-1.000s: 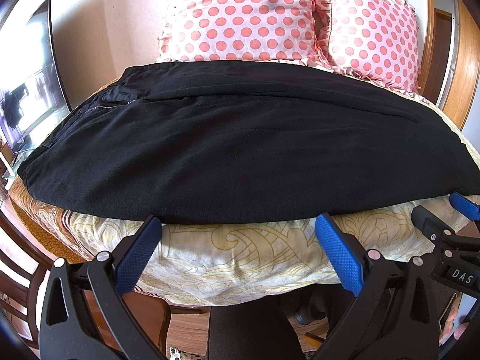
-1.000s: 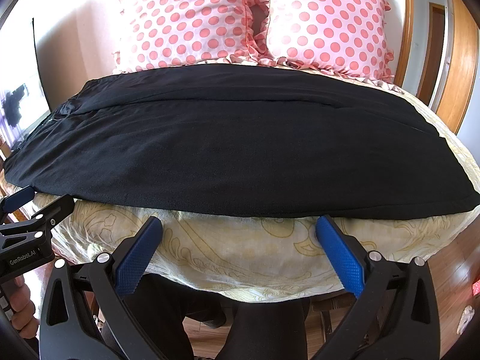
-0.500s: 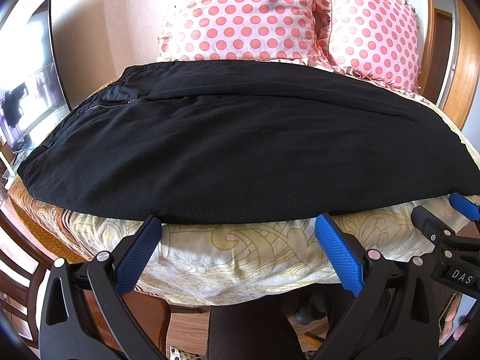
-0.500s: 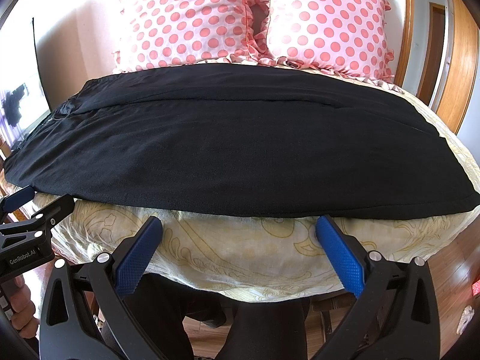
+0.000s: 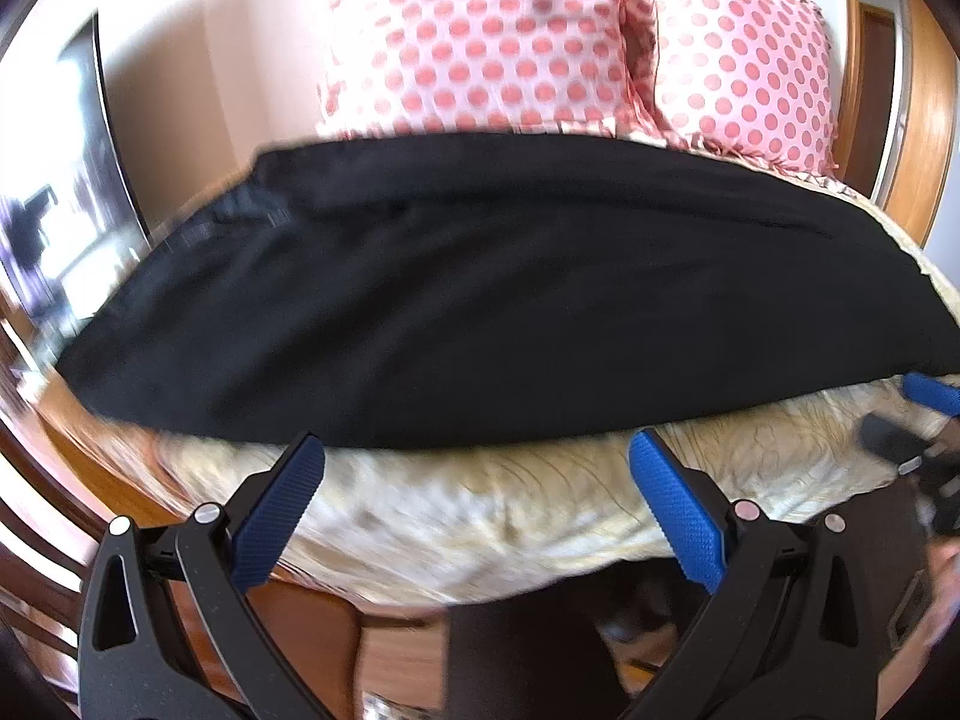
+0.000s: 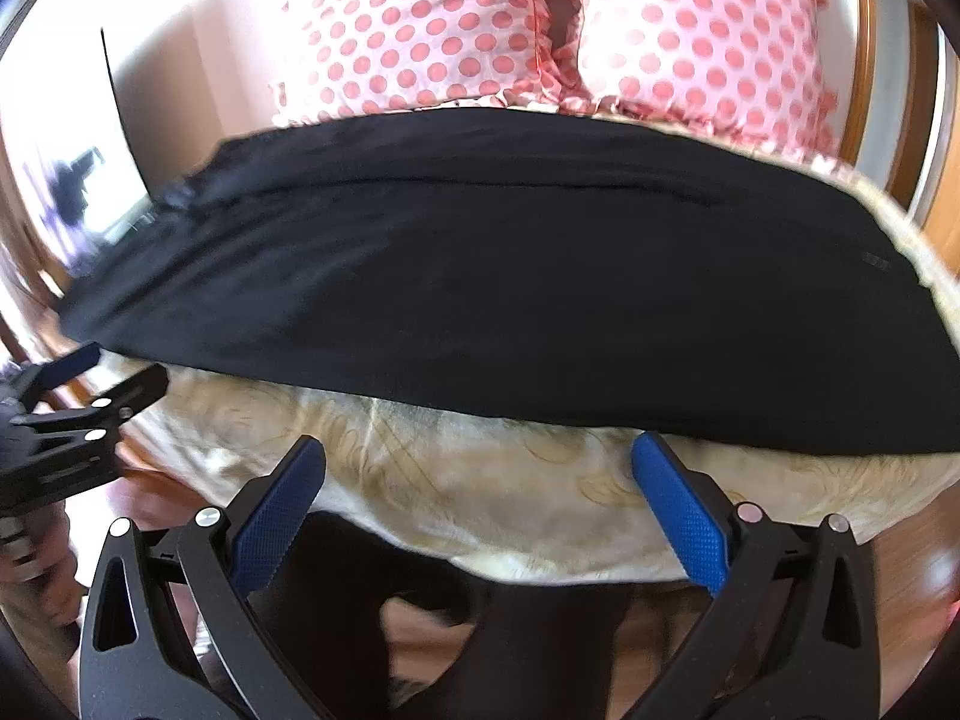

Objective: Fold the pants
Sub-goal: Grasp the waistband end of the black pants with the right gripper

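Observation:
Black pants lie flat across the bed, waistband to the left, legs running right; they also fill the right wrist view. My left gripper is open and empty, just short of the pants' near edge. My right gripper is open and empty, also just below the near edge. The right gripper shows at the right edge of the left wrist view; the left gripper shows at the left edge of the right wrist view.
The bed has a cream patterned cover. Two pink polka-dot pillows stand at the headboard. A dark screen stands at the left. Wooden bed frame and floor lie below.
Both grippers have moved forward and slightly up towards the pants' near edge; the views are now blurred by motion. The pants have not moved.

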